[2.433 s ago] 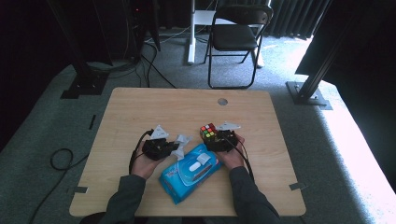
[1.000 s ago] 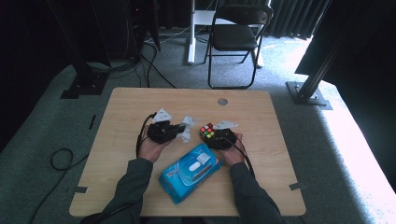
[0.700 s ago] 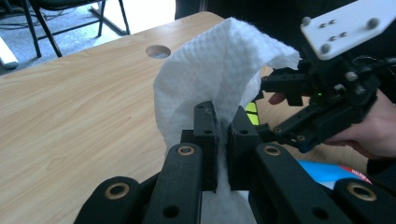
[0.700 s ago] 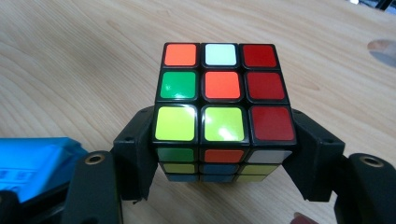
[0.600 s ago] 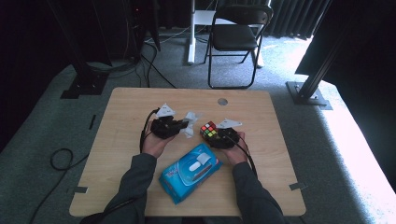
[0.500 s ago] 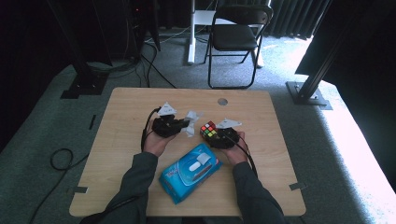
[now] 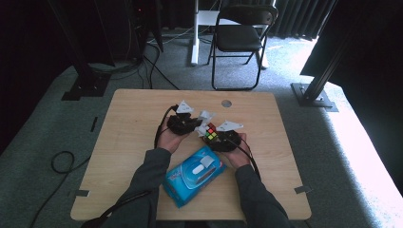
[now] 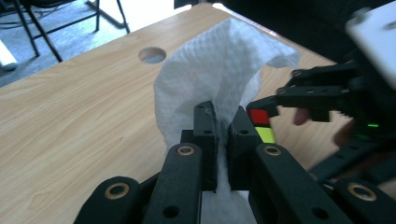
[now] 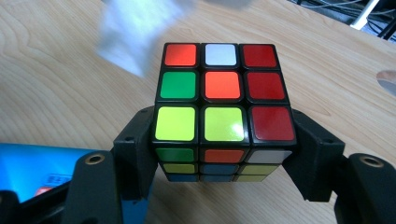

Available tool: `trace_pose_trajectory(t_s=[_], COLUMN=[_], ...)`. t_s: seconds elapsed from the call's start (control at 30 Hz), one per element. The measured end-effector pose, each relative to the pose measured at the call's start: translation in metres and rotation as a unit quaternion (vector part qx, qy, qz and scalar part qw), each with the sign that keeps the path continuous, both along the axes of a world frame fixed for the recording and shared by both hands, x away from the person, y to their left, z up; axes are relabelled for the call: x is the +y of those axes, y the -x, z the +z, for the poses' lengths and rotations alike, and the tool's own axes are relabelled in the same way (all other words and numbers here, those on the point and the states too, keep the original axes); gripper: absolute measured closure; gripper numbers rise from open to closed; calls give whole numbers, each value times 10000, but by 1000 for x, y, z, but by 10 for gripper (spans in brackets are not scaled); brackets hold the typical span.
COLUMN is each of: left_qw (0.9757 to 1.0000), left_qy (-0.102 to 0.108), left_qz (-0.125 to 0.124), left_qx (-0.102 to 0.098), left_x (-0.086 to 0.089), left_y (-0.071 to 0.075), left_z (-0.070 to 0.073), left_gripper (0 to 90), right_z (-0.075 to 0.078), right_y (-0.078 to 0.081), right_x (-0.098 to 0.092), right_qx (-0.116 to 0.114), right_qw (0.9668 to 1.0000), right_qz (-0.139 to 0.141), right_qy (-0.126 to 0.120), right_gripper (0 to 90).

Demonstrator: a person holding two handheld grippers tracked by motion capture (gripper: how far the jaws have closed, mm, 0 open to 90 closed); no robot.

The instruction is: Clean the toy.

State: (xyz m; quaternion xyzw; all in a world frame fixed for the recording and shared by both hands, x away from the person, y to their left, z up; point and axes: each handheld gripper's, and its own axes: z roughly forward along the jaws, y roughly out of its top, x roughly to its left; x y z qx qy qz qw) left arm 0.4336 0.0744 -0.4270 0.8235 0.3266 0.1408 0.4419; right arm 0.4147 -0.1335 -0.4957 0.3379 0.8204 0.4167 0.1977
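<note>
- My left gripper (image 8: 223,140) is clamped on the white wipe (image 8: 219,74).
- My right gripper (image 9: 224,154) grips the cube (image 9: 223,93) above the table (image 7: 123,137).
- The cube sits just right of the wipe, nearly touching.

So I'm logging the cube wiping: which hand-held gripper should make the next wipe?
Left hand-held gripper: it pinches the wipe right beside the cube, which the right hand-held gripper holds.
</note>
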Motion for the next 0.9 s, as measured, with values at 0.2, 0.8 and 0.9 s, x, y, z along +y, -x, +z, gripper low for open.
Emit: trace_pose_trajectory(t_s=[0.2, 0.8, 0.9], left_qw=[9999, 9994, 9990], left_qy=[-86, -282, -309], left_qz=[37, -182, -306], left_qx=[135, 49, 64], left_x=[-4, -17, -22], left_y=[-6, 1, 3], left_z=[-11, -13, -14], left_gripper=[853, 852, 852], right_z=[5, 10, 9], right_y=[1, -1, -1], right_x=[1, 3, 3], right_qx=[-42, -60, -57], right_qw=[9999, 9999, 10000], right_qz=[77, 79, 74], right_qy=[-75, -8, -26], right_gripper=[342, 343, 343])
